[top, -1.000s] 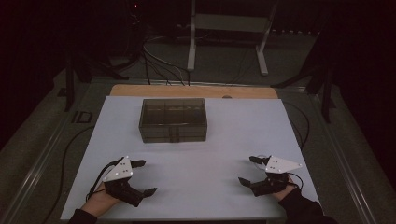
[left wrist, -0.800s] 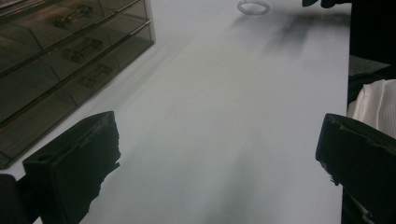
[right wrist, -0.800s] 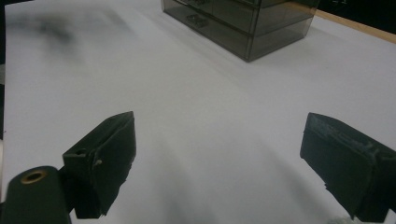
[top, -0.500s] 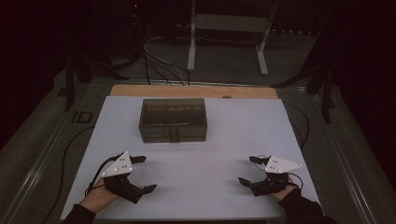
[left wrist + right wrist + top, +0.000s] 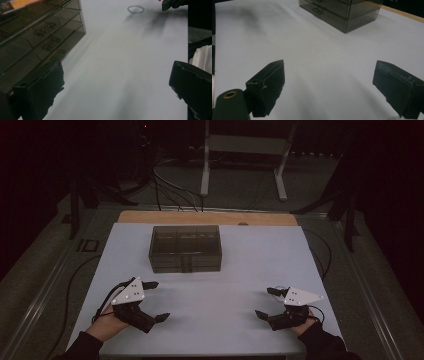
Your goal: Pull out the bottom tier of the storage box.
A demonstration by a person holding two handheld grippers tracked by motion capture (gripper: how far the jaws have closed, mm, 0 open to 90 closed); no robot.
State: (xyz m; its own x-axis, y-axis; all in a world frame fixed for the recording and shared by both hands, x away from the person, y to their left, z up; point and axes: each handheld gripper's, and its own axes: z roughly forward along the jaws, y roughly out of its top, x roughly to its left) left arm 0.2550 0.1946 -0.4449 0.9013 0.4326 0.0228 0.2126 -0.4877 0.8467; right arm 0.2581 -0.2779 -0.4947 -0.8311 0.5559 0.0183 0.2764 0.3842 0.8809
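Observation:
A smoky see-through drawer box [image 5: 185,248] stands at the middle of the white table top [image 5: 240,270]. My left gripper [image 5: 158,301] rests at the near left, open, with nothing between its jaws. At the near right my right gripper [image 5: 264,302] is open and empty too. In the left gripper view [image 5: 115,85] the box [image 5: 37,32] is close on the left and a small pale beaded ring [image 5: 135,9] lies on the table near the other gripper [image 5: 172,3]. The right gripper view [image 5: 329,87] has the box [image 5: 342,12] farther off, past bare white surface.
A wooden strip [image 5: 200,217] runs along the table's far edge. Beyond it, on the dark floor, are cables [image 5: 170,185] and the white legs of a stand [image 5: 242,165]. A cable [image 5: 75,285] trails off the table's left side.
My left gripper has shifted slightly forward, away from the near edge. The right gripper and the box have not moved.

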